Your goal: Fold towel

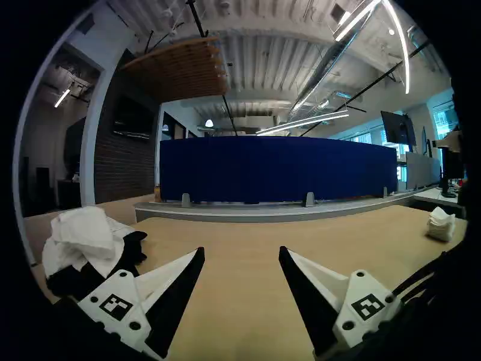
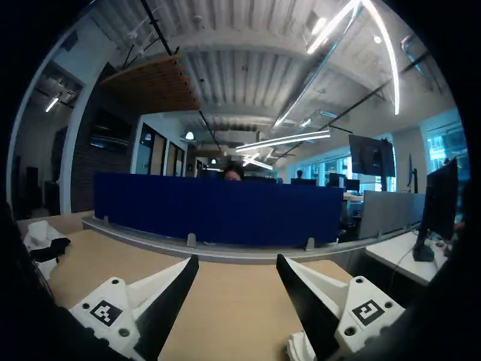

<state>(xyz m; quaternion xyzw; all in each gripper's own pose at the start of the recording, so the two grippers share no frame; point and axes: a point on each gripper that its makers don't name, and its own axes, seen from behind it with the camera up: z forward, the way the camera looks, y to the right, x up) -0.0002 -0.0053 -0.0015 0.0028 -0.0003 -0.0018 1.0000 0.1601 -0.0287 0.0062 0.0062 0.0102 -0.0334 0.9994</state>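
A crumpled heap of white towels point(image 1: 84, 237) over black cloth point(image 1: 129, 249) lies at the left of the wooden table point(image 1: 252, 283), just beyond my left gripper's left finger. My left gripper point(image 1: 242, 254) is open above the bare tabletop with nothing between its fingers. A small stack of folded white towels point(image 1: 441, 224) sits at the table's far right. My right gripper point(image 2: 237, 262) is open too, over the table. Folded white towels point(image 2: 299, 348) show below its right finger. The heap of white and black cloth point(image 2: 43, 239) lies far to its left.
A blue partition point(image 1: 273, 168) on a grey rail runs along the table's far edge. Monitors point(image 2: 437, 207) stand on a neighbouring desk at the right. A person's head point(image 2: 233, 174) shows above the partition. Bare wood lies between the heap and the folded stack.
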